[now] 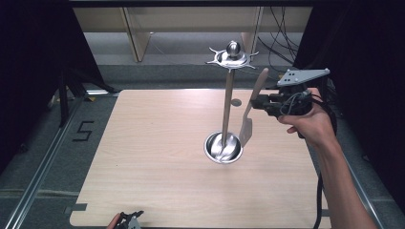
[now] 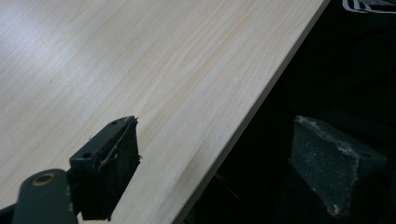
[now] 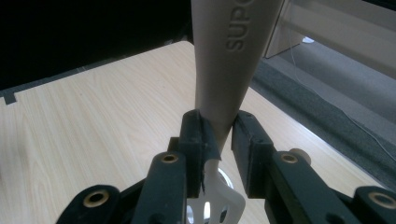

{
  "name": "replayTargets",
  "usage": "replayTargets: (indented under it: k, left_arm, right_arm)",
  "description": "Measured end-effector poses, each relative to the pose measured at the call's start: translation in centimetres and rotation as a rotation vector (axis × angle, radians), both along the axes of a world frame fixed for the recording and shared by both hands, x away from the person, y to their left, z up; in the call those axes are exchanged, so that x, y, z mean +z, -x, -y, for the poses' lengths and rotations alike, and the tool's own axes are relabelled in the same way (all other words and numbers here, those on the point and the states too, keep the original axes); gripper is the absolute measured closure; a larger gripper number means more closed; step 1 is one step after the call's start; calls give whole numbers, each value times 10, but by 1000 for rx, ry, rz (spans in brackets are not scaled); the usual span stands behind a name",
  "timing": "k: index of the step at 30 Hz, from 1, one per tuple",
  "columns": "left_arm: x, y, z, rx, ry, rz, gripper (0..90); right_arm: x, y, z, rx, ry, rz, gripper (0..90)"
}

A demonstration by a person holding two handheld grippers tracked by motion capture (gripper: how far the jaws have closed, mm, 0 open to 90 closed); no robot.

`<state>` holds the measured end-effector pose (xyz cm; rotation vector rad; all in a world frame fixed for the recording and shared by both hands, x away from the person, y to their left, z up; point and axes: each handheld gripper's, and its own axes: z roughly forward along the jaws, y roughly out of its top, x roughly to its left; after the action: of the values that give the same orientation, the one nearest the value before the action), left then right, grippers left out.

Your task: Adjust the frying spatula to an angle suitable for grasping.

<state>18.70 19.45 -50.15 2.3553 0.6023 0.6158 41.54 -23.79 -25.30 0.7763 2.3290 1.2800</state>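
Right tool (image 1: 260, 101) pinches spatula (image 1: 248, 125) mid-handle, carrying it beside rack (image 1: 228, 98); next, likely hook it; left tool (image 2: 215, 163) spread.

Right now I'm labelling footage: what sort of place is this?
Probably a lab recording bay: a bare wooden table between black curtains, loose cables behind, and a gripper holding a spatula.

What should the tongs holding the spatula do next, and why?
Probably lift the spatula a little toward the hooks on the stand. The right tongs are clamped on its handle, and it hangs beside the pole, below the hook ring, blade near the base.
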Motion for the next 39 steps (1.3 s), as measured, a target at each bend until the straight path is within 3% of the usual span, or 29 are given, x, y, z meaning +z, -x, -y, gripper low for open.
replayTargets:
  k: [3,4,7,11,13,14,17,19,26,27,28,39]
  left_arm:
    - [0,1,0,12,1,-10,150]
    - [0,1,0,13,3,-10,150]
    - [0,1,0,11,1,-11,150]
    - [0,0,0,3,3,1,150]
    - [0,0,-1,-6,4,-7,150]
    - [0,1,0,12,2,-8,150]
    - [0,0,0,2,0,2,150]
    - [0,1,0,11,-4,17,150]
    - [-1,2,1,21,14,-4,150]
    - [-1,1,1,18,7,13,150]
    - [-1,0,1,14,4,15,150]
    - [0,2,0,14,-3,-1,150]
  right_arm:
    - [1,-3,-2,-4,8,21,749]
    - [2,-3,-3,1,13,0,749]
    - [2,-5,-5,4,0,5,749]
    - [4,-6,-6,12,21,-23,749]
    - [5,-8,-7,4,24,3,749]
    - [4,-8,-8,-1,13,-12,749]
    - [6,-9,-9,9,30,-26,749]
    - [6,-11,-9,19,36,-17,749]
    - [8,-13,-13,16,58,-32,749]
    - [8,-12,-14,16,53,-45,749]
    - [8,-13,-15,4,44,-30,749]
    - [11,-21,-23,37,81,-68,748]
